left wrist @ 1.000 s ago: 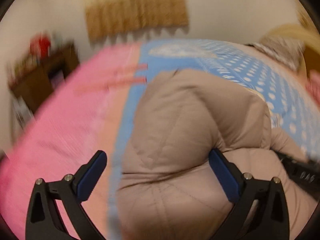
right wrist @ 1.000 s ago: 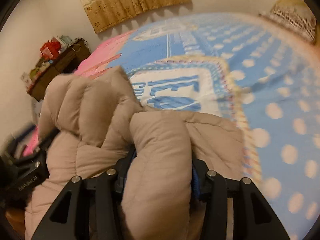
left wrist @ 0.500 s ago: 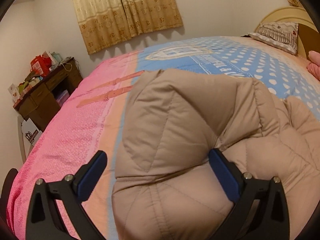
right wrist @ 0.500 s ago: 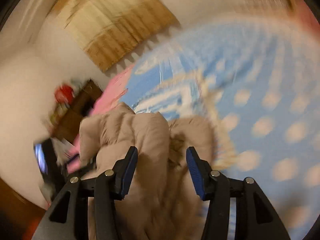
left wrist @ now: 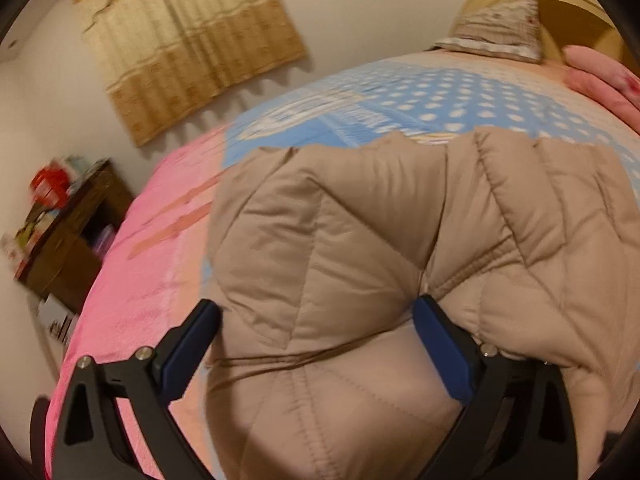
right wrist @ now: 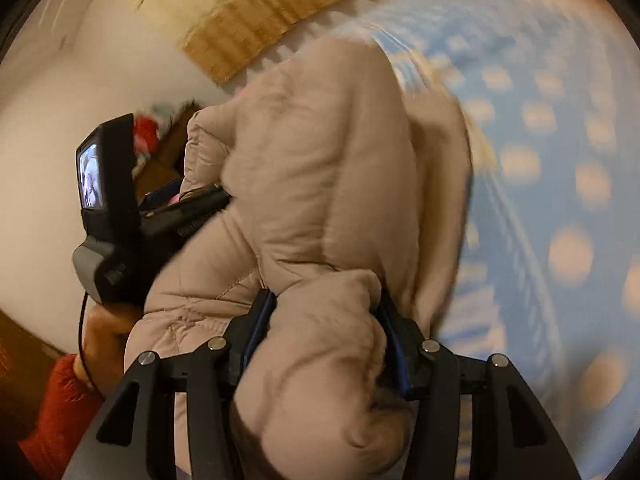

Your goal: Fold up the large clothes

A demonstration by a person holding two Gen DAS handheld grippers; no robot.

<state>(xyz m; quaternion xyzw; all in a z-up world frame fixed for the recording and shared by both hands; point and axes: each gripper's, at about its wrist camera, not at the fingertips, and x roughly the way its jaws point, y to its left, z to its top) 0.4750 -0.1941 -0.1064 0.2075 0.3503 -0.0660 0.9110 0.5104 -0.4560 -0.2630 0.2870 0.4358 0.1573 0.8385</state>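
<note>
A beige quilted puffer jacket (left wrist: 320,260) is bunched up over the bed's blue dotted cover (left wrist: 400,100). My left gripper (left wrist: 316,312) has its jaws wide around a thick fold of it. The blue pads (left wrist: 440,344) touch the fabric on both sides, and more padding drapes over the right finger. In the right wrist view my right gripper (right wrist: 326,304) is shut on another thick roll of the jacket (right wrist: 320,160). The left gripper's black body (right wrist: 108,216) shows at the left against the jacket, held by a hand (right wrist: 108,332) with a red sleeve (right wrist: 52,420).
A pink blanket (left wrist: 132,280) covers the bed's left side. Beyond it a dark wooden cabinet (left wrist: 72,236) with clutter stands by the wall, under a yellow curtain (left wrist: 192,48). A pillow (left wrist: 496,28) and a pink folded cloth (left wrist: 600,80) lie by the headboard.
Both grippers swung and rolled with the jacket. More of the jacket now spreads to the right in the left view. In the right view the left gripper has come much closer.
</note>
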